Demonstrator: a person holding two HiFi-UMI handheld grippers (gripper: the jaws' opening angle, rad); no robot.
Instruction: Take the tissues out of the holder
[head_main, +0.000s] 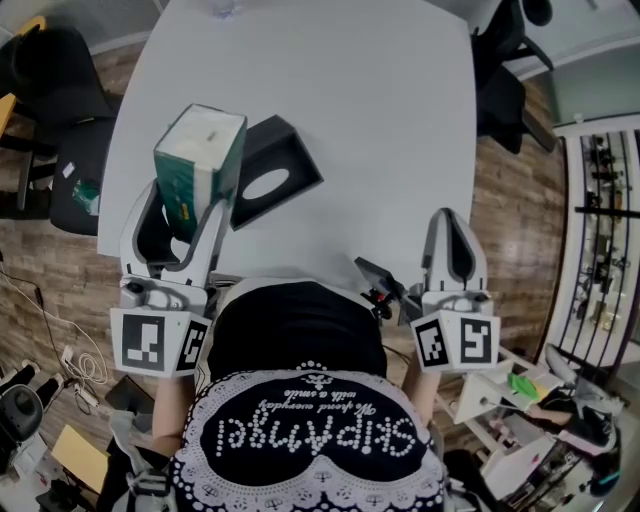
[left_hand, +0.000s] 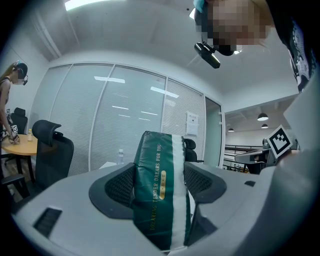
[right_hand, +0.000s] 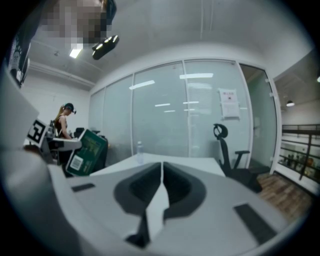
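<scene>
A green and white tissue pack (head_main: 198, 155) is held up above the white table (head_main: 380, 120), clamped between the jaws of my left gripper (head_main: 186, 205). In the left gripper view the pack (left_hand: 161, 190) stands upright between both pads, which press on its sides. The black tissue holder (head_main: 270, 170) lies on the table just right of the pack, its oval slot facing up, with no tissues in it. My right gripper (head_main: 455, 232) hovers near the table's front edge at the right, jaws shut with nothing between them (right_hand: 161, 192). From the right gripper view the pack (right_hand: 87, 152) shows at the left.
A clear water bottle (right_hand: 139, 150) stands at the table's far end. Black office chairs (head_main: 55, 75) sit left of the table and another (head_main: 505, 60) at the right. A person stands at a round table (left_hand: 20, 146) far left. Shelving (head_main: 605, 230) lines the right.
</scene>
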